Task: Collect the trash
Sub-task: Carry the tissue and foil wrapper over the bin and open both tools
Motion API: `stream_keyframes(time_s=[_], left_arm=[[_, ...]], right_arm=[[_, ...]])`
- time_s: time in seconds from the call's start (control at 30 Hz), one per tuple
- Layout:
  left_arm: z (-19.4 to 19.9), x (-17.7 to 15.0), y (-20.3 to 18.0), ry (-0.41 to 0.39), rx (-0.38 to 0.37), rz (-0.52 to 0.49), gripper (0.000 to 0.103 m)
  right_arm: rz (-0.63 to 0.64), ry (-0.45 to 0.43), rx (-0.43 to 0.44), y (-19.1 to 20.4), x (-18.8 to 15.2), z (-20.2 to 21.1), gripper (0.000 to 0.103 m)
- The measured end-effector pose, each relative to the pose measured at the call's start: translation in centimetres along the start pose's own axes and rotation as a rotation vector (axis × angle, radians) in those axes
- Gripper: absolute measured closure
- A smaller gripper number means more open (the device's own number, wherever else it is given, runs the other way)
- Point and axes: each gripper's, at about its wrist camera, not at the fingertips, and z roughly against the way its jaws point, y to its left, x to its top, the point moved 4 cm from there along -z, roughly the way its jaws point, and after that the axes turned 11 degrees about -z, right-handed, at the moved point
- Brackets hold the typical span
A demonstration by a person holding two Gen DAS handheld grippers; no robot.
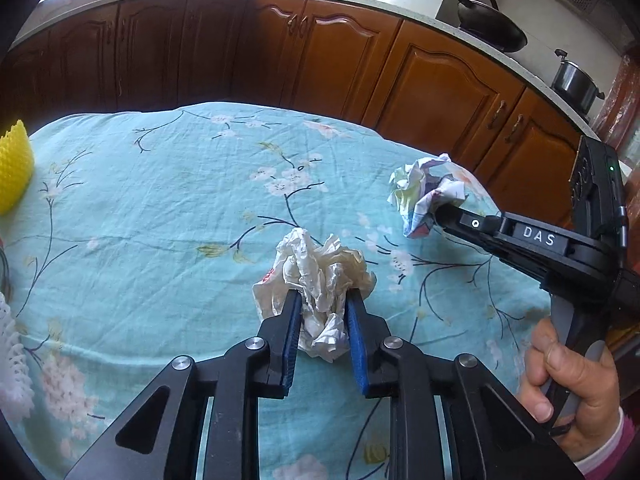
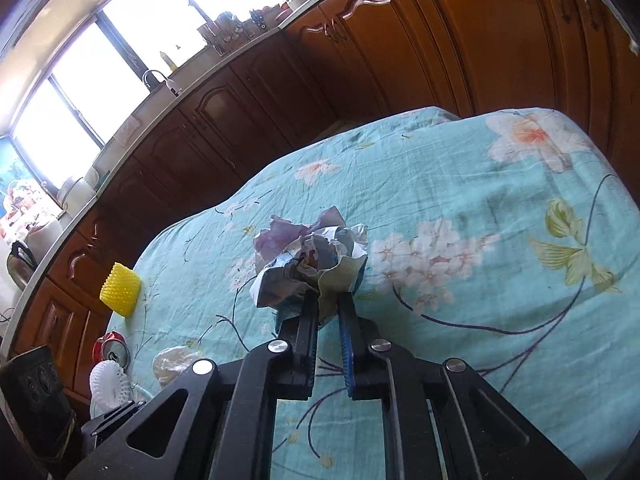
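Note:
My left gripper [image 1: 322,300] is shut on a crumpled white plastic wrapper [image 1: 320,276] just above the table covered with a teal floral cloth [image 1: 160,208]. My right gripper [image 2: 326,300] is shut on a crumpled printed paper ball [image 2: 308,260] and holds it above the cloth. In the left wrist view the right gripper [image 1: 438,216] comes in from the right with the same paper ball [image 1: 424,196], to the right of and beyond the wrapper. The left gripper's body shows at the bottom left of the right wrist view, its fingers hidden.
A yellow foam net sleeve [image 2: 120,294] stands at the table's left; it also shows in the left wrist view [image 1: 14,168]. A red can [image 2: 112,350] and a white foam net [image 2: 108,384] lie nearby. Wooden cabinets [image 1: 312,48] stand behind the table.

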Motion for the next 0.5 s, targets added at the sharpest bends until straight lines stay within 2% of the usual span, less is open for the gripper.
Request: stream_keyframes(time_s=[0.17,0.5], left_arm=[[0.8,0.7,-2.0,-0.014,-0.042,-0.031,0.083],[1.2,0.6,-8.4,-0.009,-0.128,-0.139,0.083]], right_arm=[[0.022,-0.049,-0.024,-1.3,-0.8,4.0,0.093],[0.023,-0.115,-0.09,-4.9,-3.4,10.6,0.093]])
